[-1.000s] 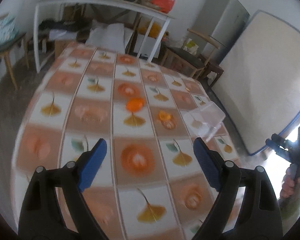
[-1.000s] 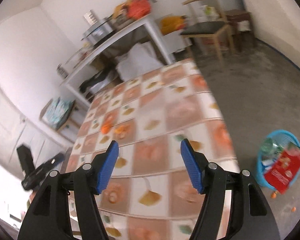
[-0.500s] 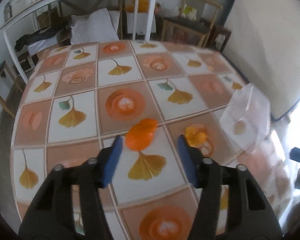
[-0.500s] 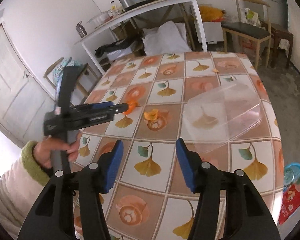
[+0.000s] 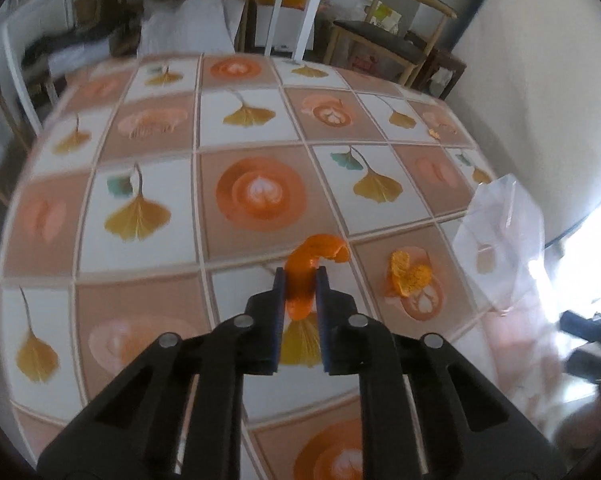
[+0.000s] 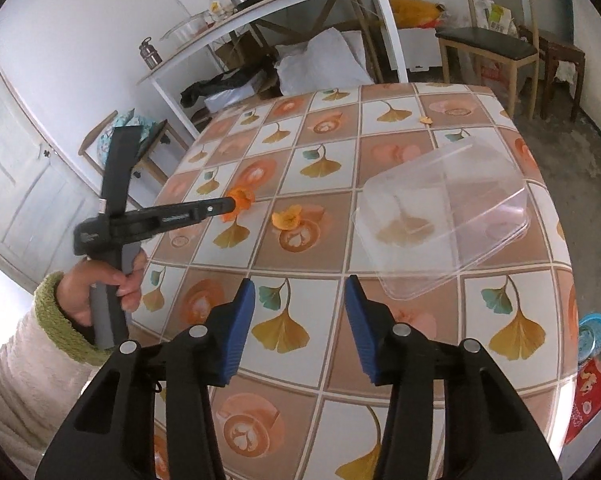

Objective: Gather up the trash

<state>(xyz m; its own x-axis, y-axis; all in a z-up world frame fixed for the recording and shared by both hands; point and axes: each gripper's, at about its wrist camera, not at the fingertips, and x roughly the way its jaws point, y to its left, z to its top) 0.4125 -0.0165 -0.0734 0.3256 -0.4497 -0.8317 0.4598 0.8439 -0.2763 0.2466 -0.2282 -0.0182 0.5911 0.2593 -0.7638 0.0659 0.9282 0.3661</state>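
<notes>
Peel (image 5: 300, 280): orange, on tablecloth (image 5: 140, 312), mid-table, now pinched in my L gripper (image 5: 300, 280).
L jaws: were wide a sec ago, closing onto peel; pads pressed it.
Meaning: 1st bit of trash prob. ready to lift.
2nd peel (image 6: 287, 219): just beside, untouched.
R gripper (image 6: 300, 308): jaws narrowing, nothing between, near clear tub (image 6: 440, 220).
Writing: none legible; red packet (image 6: 590, 396) print too blurred.

The left tool (image 5: 300, 280), wide open before, now closes on what looks like orange peel (image 5: 306, 264)
</notes>
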